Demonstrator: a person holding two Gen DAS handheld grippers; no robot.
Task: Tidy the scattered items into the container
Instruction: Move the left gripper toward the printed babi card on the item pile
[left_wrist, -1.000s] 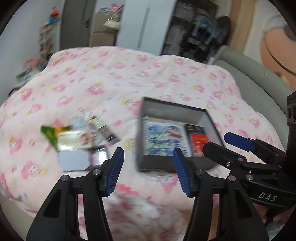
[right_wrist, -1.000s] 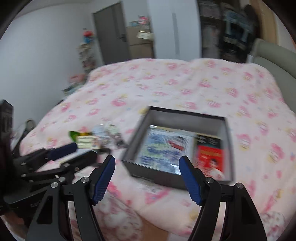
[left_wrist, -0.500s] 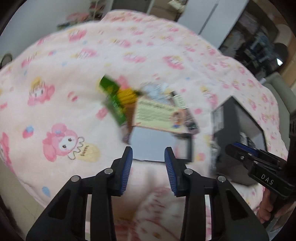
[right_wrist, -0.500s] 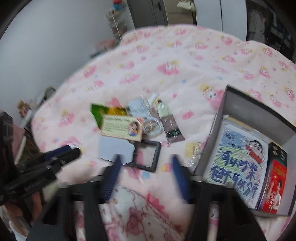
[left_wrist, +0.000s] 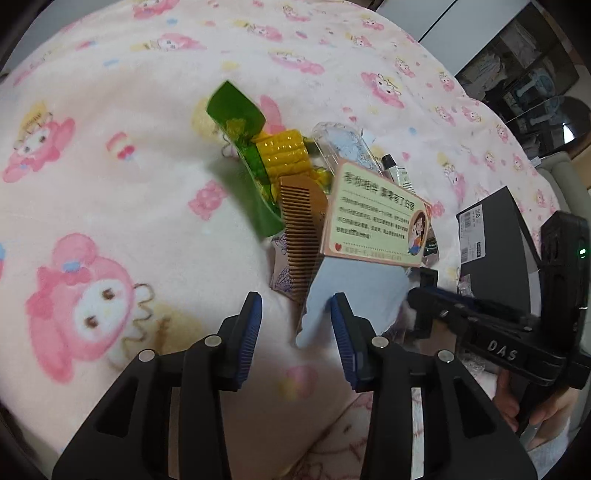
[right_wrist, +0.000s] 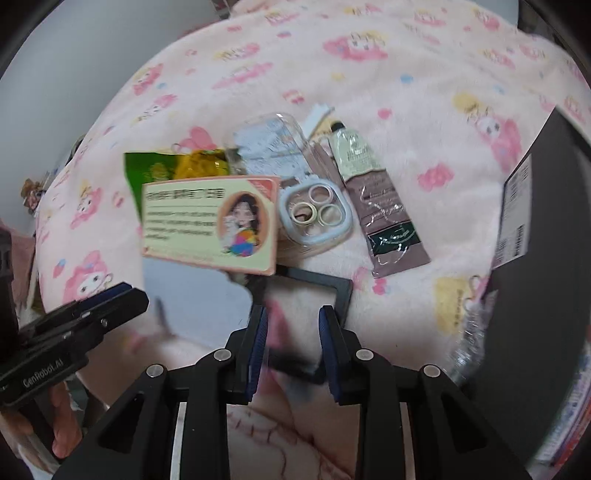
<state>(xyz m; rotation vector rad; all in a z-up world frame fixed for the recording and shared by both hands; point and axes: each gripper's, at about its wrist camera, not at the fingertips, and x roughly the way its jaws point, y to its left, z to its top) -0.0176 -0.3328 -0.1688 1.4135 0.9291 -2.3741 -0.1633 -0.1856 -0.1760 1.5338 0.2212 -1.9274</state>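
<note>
Black frame (right_wrist: 341, 291) near side smeared by blur between right fingers. Grey box (right_wrist: 546, 236) cut off at 3 o'clock edge, inside unseen. Comb (left_wrist: 301, 229) lower end under pale blue sheet (left_wrist: 351, 291). Card (right_wrist: 210, 225) text unreadable.

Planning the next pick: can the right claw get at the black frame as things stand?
Probably yes: the right claw hangs right over the black frame, whose near side lies bare on the blanket; only its far edge sits under the card.
</note>
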